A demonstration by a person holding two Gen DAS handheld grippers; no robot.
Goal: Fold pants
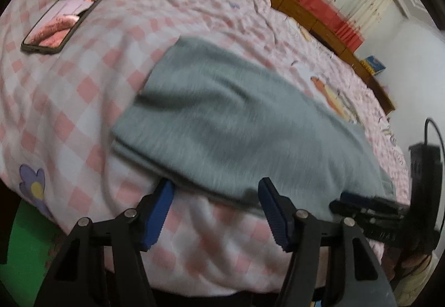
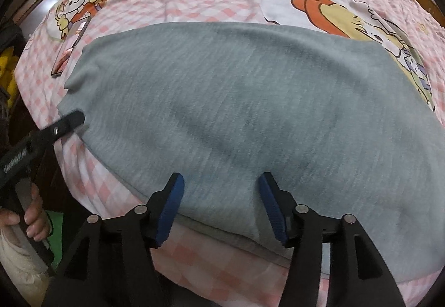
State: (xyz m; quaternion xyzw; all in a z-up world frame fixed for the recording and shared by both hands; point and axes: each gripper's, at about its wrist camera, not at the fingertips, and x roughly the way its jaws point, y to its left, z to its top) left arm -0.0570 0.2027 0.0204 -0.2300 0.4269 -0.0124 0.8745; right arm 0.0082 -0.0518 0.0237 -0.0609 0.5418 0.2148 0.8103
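Observation:
Grey pants (image 1: 228, 118) lie folded in a flat band across the pink checked bedsheet (image 1: 83, 101). In the left wrist view my left gripper (image 1: 215, 187) stands open at the band's near edge, one blue fingertip (image 1: 167, 187) tucked just under the hem. My right gripper (image 1: 361, 205) shows at the right end of the pants. In the right wrist view the pants (image 2: 250, 112) fill the middle, and my right gripper (image 2: 221, 182) is open over the near edge with flat fabric between its pads. My left gripper (image 2: 69, 120) rests at the pants' left corner.
A phone (image 1: 55, 23) lies on the sheet far left of the pants, also visible as the phone (image 2: 69, 51) in the right wrist view. A hand (image 2: 33, 218) holds the left gripper's handle. Wooden furniture (image 1: 319, 20) and curtains run behind the bed. The bed's edge is just below the grippers.

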